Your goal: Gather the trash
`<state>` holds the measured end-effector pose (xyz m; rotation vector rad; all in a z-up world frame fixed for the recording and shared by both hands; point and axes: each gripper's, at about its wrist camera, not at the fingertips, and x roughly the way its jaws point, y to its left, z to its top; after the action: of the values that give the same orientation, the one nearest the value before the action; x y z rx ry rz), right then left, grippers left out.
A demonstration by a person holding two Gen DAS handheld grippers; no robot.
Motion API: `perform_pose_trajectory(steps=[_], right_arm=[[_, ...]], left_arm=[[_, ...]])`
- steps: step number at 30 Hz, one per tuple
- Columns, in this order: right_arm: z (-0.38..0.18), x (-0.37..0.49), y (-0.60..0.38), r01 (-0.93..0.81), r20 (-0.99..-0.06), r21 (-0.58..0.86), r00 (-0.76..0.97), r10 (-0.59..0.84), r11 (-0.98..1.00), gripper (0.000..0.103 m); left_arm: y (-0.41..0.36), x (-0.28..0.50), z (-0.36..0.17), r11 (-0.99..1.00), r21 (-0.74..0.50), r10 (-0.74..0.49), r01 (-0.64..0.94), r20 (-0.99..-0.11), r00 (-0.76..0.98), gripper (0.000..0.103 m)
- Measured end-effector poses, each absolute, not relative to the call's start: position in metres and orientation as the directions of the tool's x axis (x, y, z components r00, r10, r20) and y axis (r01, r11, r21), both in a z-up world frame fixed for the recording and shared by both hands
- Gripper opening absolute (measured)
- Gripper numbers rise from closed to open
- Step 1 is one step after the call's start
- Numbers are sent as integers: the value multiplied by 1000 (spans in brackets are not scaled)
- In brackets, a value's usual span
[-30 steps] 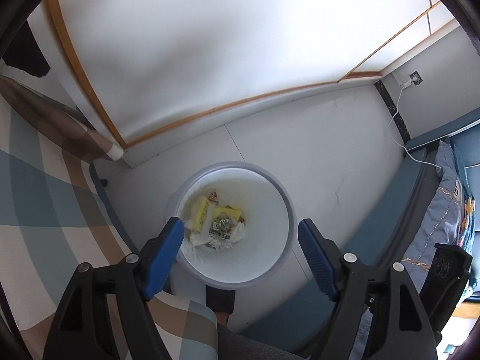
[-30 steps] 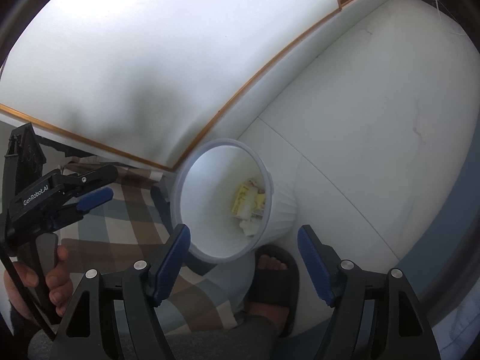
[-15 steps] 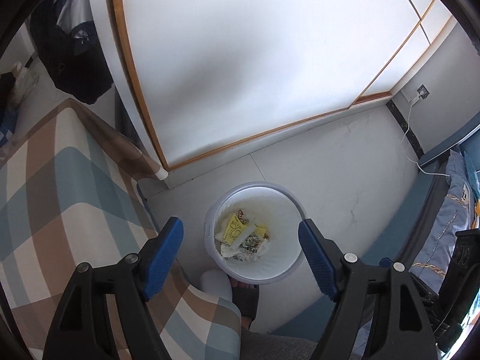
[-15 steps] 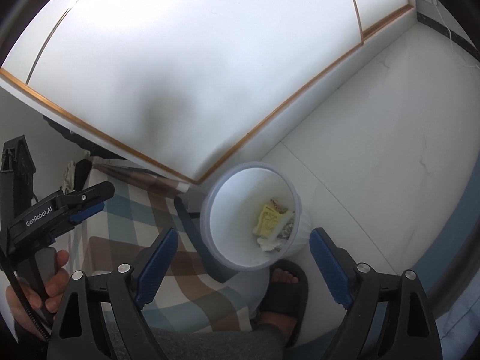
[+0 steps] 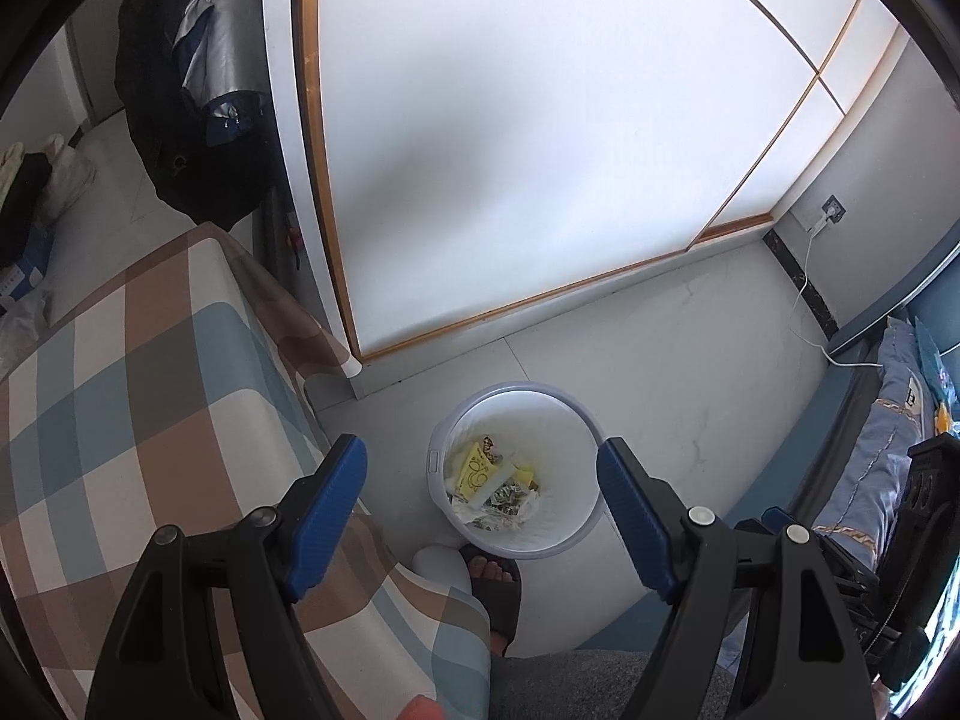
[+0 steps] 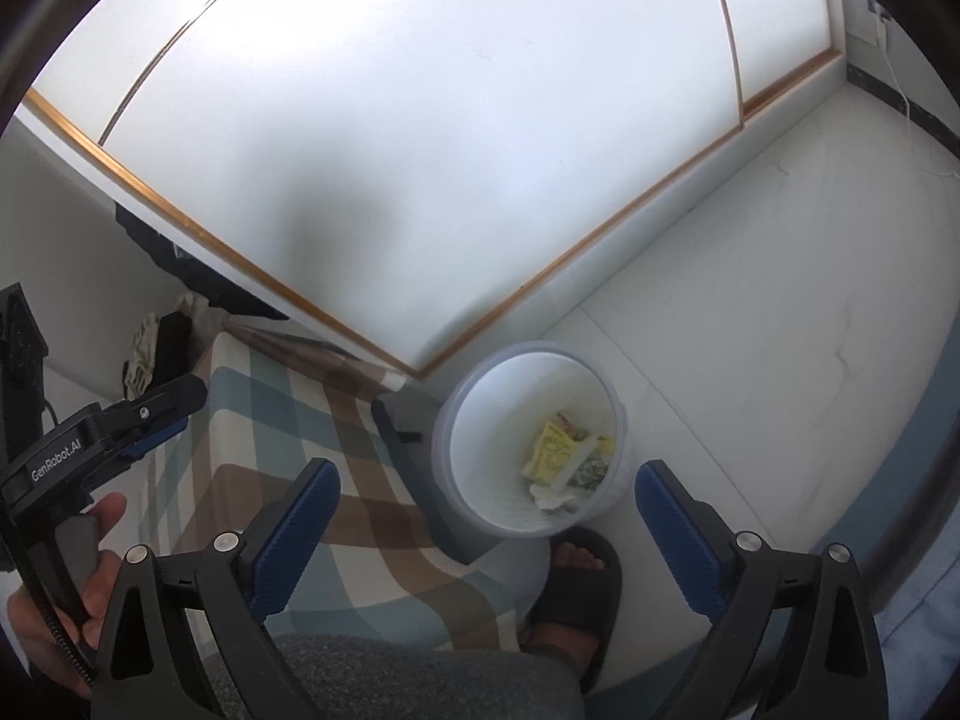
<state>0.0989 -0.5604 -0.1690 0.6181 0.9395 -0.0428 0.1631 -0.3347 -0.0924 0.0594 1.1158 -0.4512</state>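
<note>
Landmark: round white plastic waste bin (image 5: 522, 471) on the pale tiled floor (image 5: 672, 360), standing upright, mouth open to both cameras.

Left gripper (image 5: 480, 498) hangs above the bin, blue-padded fingers (image 5: 327, 495) spread wide with nothing between them; the bin's mouth shows in the gap, well below. Right gripper (image 6: 486, 525) also sits above the bin, to its near side; its jaws are opening, and nothing lies between them. Judgement: both tools are over the bin because this is the drop point, and empty jaws fit a load already let go.

The trash sits inside the bin at the bottom: a yellow printed wrapper (image 5: 477, 471), crumpled white paper (image 5: 510, 510) and a greenish patterned scrap (image 6: 591, 471), piled loosely together toward one side. Light, flat stuff; likely to shift if the bin is knocked. Bin is far from full.

Beside the bin: a checked blue, brown and cream cloth (image 5: 138, 384) draped over a surface, its edge hanging close to the bin's wall. A foot in a black sandal (image 6: 573, 579) rests just at the bin's base, probably where the person stands to reach over. White sliding panel with wood trim (image 5: 540, 150) stands behind the bin. A hand (image 6: 78, 588) grips the left tool's handle.
</note>
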Motion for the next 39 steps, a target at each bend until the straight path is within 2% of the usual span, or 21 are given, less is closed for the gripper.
perform_pose_trajectory(steps=[39], right_arm=[[-151,88,-541,294,-772,432,610,180,853,101]], left_arm=[[-311,142,-80,916,-182,-319,357,-871,374,76]])
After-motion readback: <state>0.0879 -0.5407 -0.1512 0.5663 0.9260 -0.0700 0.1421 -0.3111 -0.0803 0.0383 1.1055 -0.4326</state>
